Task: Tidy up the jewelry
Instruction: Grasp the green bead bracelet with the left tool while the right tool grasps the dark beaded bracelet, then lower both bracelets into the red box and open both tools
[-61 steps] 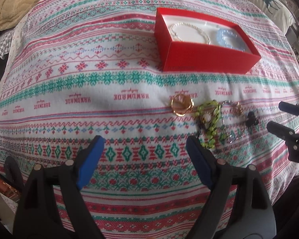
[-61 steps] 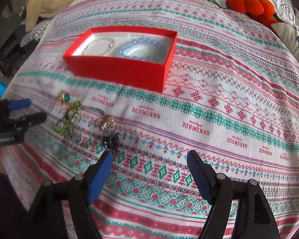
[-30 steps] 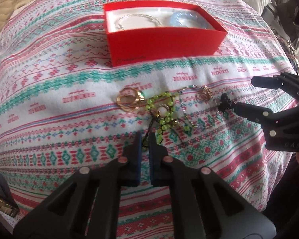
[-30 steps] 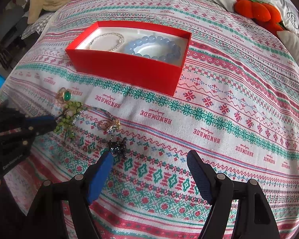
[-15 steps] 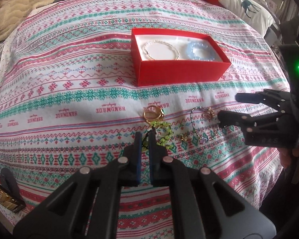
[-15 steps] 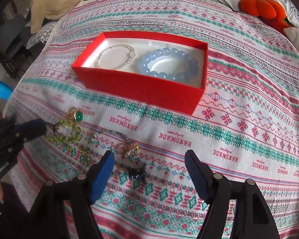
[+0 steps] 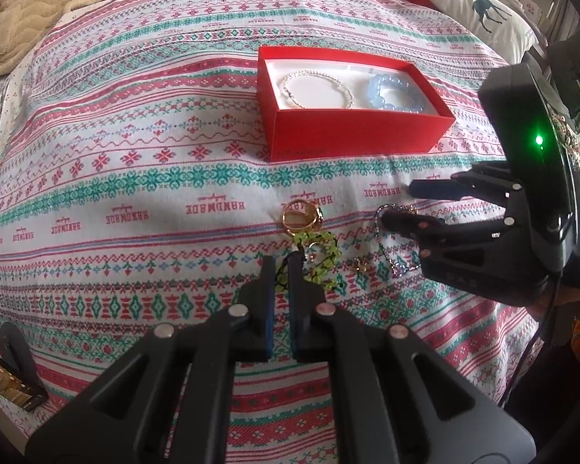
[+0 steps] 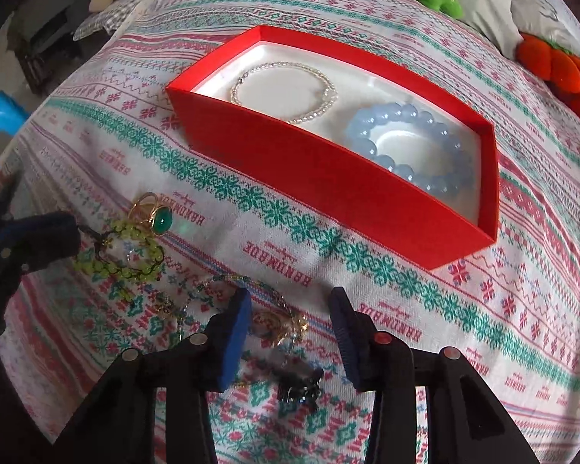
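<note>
Two seconds ago the left gripper [image 7: 280, 270] stood wide open above the patterned cloth; now its blue pads are pinched on the dark cord of the green beaded bracelet [image 7: 321, 255]. The right gripper [image 8: 290, 309] has slid over the gold-and-silver chain charm [image 8: 282, 323], its jaws closing around it.

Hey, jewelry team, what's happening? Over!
Left gripper shut on green bead bracelet. Right gripper closing around gold piece. Red box unobstructed.

Two bracelets [image 8: 286, 92] in box [image 8: 328, 185], ring [image 8: 154, 212] before it.
</note>
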The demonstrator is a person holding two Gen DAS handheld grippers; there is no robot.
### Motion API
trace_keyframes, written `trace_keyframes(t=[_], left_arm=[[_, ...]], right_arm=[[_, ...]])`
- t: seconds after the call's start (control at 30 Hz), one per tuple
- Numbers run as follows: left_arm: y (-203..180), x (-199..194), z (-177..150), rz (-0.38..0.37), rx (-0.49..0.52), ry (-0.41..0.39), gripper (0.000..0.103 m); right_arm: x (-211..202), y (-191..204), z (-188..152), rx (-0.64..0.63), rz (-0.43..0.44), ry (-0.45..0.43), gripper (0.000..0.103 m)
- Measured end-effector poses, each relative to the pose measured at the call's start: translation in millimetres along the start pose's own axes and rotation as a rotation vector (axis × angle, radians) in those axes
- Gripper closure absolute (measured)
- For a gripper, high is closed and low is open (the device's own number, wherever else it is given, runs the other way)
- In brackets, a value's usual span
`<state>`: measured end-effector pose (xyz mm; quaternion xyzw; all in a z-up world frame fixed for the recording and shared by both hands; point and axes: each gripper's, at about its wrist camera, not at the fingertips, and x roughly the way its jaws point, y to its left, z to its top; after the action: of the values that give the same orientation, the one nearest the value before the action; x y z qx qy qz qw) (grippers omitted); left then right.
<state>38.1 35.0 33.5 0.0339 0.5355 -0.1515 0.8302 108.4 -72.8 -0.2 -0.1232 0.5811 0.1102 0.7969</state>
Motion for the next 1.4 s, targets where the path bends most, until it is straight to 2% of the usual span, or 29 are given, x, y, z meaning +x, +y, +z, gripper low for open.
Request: trace_keyframes(t=[0.17, 0.27, 0.4, 0.8, 1.2, 1.4], left_arm=[[4, 2, 2, 0.005, -0.013, 0.001, 0.096], [6, 2, 3, 0.001, -0.016, -0.001, 0.096], [9, -4, 5, -0.007, -0.011, -0.017, 0.096], [9, -23, 15, -0.056, -0.044, -0.077, 0.096], [-1, -43, 28, -0.098, -0.045, -0.14, 0.096], [-6, -48, 39, -0.095, -0.051, -0.169, 0.096]], right_arm=[[9, 9, 10, -0.039, 0.0, -0.019, 0.091], [11, 19, 12, -0.071, -0.015, -0.026, 0.097], [8, 24, 12, -0.061, -0.011, -0.027, 0.098], [-40, -12, 8, 0.069, 0.075, -0.104, 0.099], [-82, -13, 1, 0.1, 0.095, -0.189, 0.099], [-93, -20, 1, 0.124, 0.1, -0.222, 0.099]])
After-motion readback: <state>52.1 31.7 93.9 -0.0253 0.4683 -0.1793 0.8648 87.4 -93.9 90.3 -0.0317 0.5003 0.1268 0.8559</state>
